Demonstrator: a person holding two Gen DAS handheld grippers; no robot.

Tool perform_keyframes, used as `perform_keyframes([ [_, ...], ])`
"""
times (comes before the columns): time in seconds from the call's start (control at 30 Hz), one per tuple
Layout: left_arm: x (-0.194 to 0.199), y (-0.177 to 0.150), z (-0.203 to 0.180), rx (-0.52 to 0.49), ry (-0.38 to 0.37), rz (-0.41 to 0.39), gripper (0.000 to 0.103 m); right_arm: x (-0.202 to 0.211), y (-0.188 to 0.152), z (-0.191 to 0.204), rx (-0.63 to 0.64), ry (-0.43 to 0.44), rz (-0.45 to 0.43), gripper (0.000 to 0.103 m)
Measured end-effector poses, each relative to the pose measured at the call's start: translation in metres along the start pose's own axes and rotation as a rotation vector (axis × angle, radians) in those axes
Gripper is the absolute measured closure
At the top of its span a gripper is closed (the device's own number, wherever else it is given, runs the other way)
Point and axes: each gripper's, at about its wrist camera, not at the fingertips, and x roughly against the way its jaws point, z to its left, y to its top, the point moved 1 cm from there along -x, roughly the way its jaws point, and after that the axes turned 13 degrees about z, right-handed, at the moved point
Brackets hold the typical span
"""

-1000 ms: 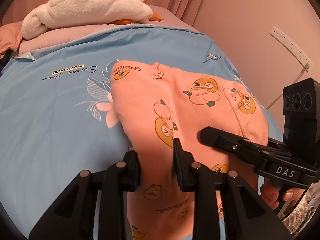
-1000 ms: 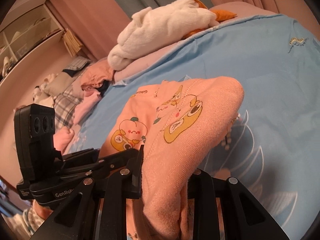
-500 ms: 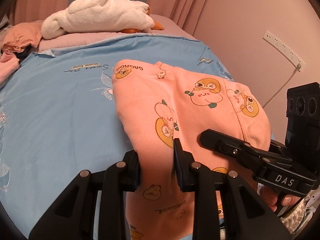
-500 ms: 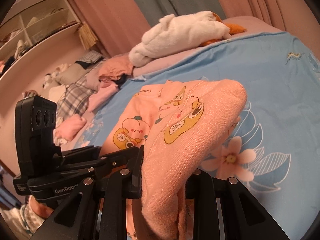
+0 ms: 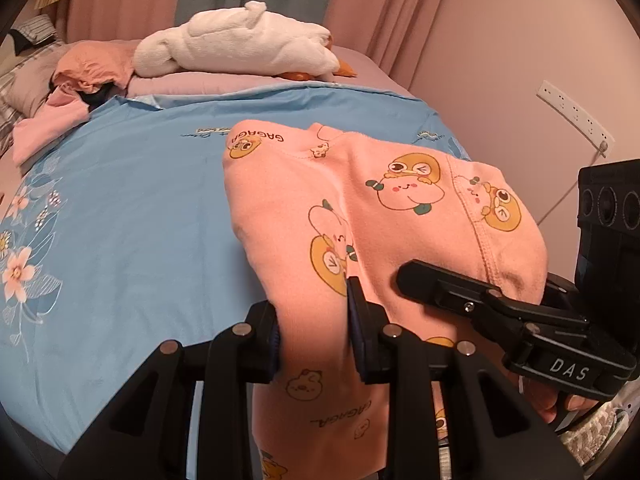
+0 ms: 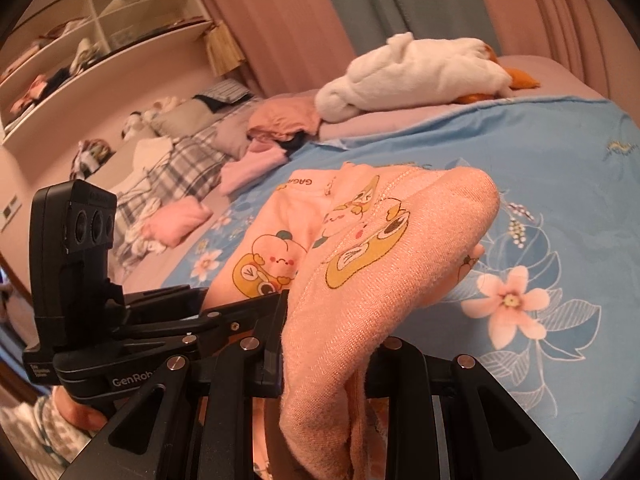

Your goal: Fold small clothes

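A small peach-pink garment with cartoon prints [image 5: 360, 216] is held up over the near edge of a bed with a blue floral cover [image 5: 120, 208]. My left gripper [image 5: 316, 344] is shut on its near left part. My right gripper [image 6: 324, 356] is shut on its near right part, and also shows in the left wrist view [image 5: 472, 300]. The garment [image 6: 360, 248] drapes forward from both grippers, and its far end lies on the cover. The left gripper also shows at the left of the right wrist view [image 6: 132, 320].
A white plush toy [image 5: 240, 48] lies on a lilac pillow at the head of the bed. Loose clothes [image 6: 192, 168] are piled along the bed's left side, below wall shelves [image 6: 100, 24]. A pink wall with a power strip [image 5: 576, 116] borders the right side.
Both grippers have lifted and tilted up with the garment; more of the room and the head of the bed is in view. The grips on the cloth are unchanged.
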Motion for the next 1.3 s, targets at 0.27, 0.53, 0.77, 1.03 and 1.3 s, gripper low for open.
perform_keyframes([
  [0.27,0.006,-0.010,0.008,0.031,0.008,-0.004,0.076,-0.006,0.001,0.012,0.048,-0.001,0.021,0.076],
  [0.53,0.015,-0.012,0.009,0.035,0.008,-0.026,0.076,-0.002,-0.001,0.021,0.068,0.003,0.011,0.076],
  [0.77,0.024,-0.015,0.016,0.039,0.007,-0.041,0.076,-0.001,0.000,0.028,0.081,0.005,0.008,0.076],
  [1.03,0.035,-0.020,0.028,0.053,0.009,-0.066,0.076,-0.004,0.004,0.038,0.108,0.007,0.003,0.076],
  [1.3,0.042,-0.019,0.038,0.069,-0.002,-0.085,0.075,-0.007,0.011,0.051,0.143,-0.008,0.005,0.076],
])
